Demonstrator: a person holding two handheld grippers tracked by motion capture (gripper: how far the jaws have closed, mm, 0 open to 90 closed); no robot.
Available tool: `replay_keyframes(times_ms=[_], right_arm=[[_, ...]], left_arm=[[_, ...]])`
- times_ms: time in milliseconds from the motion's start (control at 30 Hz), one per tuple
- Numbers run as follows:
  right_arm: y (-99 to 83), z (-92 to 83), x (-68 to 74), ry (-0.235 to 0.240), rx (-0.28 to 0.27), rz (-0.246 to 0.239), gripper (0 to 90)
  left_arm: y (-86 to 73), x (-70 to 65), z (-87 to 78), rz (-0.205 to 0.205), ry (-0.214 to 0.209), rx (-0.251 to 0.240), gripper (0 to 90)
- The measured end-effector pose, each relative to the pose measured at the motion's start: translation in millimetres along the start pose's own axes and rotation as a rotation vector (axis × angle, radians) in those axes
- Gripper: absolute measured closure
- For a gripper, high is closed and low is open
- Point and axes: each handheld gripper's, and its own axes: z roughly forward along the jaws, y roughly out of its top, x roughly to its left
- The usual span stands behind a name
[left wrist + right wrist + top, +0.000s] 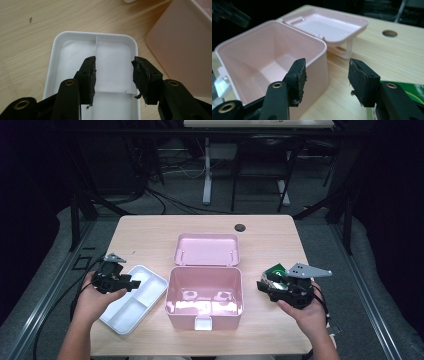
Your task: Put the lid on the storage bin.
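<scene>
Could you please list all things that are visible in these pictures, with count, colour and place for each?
box: one, pink, open and empty, centre of the table.
lid: one, pink, flipped back behind the box.
tray: one, white, with dividers, left of the box, empty.
packet: one, green, on the table right of the box, partly hidden by the right gripper.
table: one, light wood, with a round hole near its far edge.
left gripper: one, black, over the tray, jaws open, nothing between them.
right gripper: one, black, right of the box, jaws open, nothing between them.
hands: two, one on each gripper.
</scene>
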Motion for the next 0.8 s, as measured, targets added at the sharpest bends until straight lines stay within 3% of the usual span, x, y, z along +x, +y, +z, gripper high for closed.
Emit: replay_keyframes(times_ms=[100,200,467,800], right_arm=[[2.6,2.6,-6.3,-0.039,0.07,-0.021,46.0],[5.5,4.6,-11.0,-0.042,0.105,-0.024,45.1],[22.3,10.1,-23.7,-0.143,0.277,-0.062,39.6],[28.2,32.5,-36.2,-0.189,0.453,-0.104,32.4]], left_arm=[[-1.9,-0.6,0.1,0.005,-0.012,0.005,52.4],[-2.8,-2.3,1.6,0.014,-0.015,0.015,50.1],[-3.1,-4.7,1.5,0.019,-0.024,0.022,48.1],[-6.2,-1.1,-1.5,0.0,-0.025,0.022,47.2]])
